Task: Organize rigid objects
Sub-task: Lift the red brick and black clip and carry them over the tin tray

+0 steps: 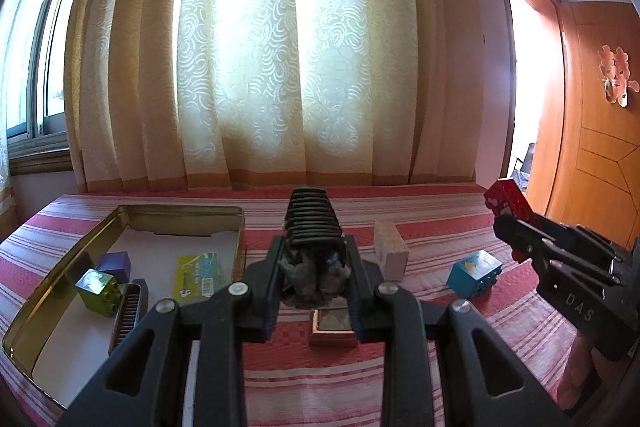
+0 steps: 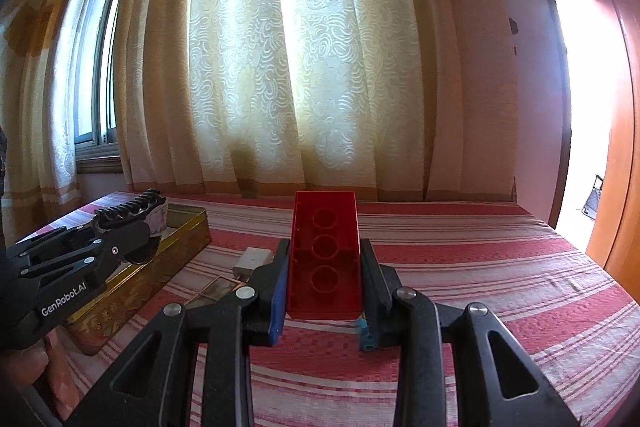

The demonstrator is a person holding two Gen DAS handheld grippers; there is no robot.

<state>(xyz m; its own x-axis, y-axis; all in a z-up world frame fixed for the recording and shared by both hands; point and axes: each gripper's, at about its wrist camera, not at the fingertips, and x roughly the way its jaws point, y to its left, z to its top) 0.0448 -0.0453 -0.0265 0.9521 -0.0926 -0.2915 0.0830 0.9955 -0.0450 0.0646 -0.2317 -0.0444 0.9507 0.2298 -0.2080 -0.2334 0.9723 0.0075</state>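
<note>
My left gripper (image 1: pixel 314 267) is shut on a black ribbed comb-like piece with a grey marbled base (image 1: pixel 310 223), held above the striped bedspread. It shows again at the left of the right wrist view as the left gripper (image 2: pixel 132 231) with the ribbed piece (image 2: pixel 130 213) over the tin's edge. My right gripper (image 2: pixel 324 279) is shut on a red translucent building block (image 2: pixel 324 251), its hollow underside with three round tubes facing the camera. In the left wrist view the right gripper (image 1: pixel 510 223) holds that red block (image 1: pixel 505 195) at the right.
A gold tin tray (image 1: pixel 120 217) at the left holds a purple block (image 1: pixel 116 264), a green block (image 1: pixel 97 290), a brown comb (image 1: pixel 128 315) and a card (image 1: pixel 197 273). On the bedspread lie a white block (image 1: pixel 390 249), a blue block (image 1: pixel 474 273) and a small framed tile (image 1: pixel 334 323).
</note>
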